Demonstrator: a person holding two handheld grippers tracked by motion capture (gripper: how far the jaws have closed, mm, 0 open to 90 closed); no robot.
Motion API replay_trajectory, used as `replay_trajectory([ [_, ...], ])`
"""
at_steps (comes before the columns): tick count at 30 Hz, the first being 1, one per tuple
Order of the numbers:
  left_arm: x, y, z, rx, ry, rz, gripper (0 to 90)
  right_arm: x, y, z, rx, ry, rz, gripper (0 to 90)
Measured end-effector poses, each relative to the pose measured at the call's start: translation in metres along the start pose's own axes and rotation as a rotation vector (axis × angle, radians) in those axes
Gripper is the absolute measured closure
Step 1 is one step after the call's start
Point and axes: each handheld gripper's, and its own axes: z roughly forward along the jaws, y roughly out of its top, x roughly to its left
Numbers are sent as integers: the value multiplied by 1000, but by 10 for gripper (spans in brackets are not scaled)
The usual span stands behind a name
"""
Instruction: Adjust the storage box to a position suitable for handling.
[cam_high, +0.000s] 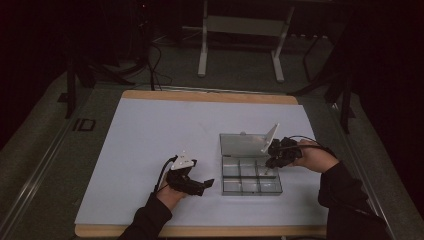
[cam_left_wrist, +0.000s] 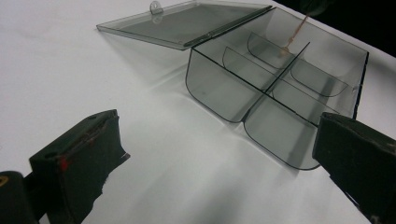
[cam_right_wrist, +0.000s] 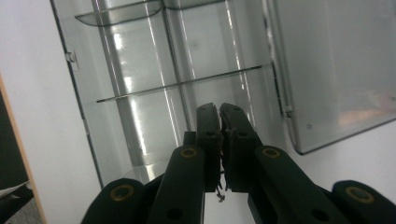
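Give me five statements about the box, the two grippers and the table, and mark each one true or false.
1. The lid of the clear compartment box is shut. False: it lies open, flat on the table beyond the box.
2. The left gripper is open. True: its fingers stand wide apart, nothing between them.
3. The right gripper is open wide. False: its fingers are closed together over the box.
4. A thin rod-like thing reaches down into a far compartment, seen in the left gripper view. True.
5. The left gripper grips the box's wall. False: it rests apart from the box on the white tabletop.
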Motion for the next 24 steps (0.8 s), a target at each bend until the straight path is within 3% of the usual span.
replay_trajectory([
  [16,1,-2,0,-5,11,-10,19,-5,-2,39,33,42,31,857],
  [24,0,-2,0,-3,11,-9,19,-5,-4,36,19,26,48,779],
])
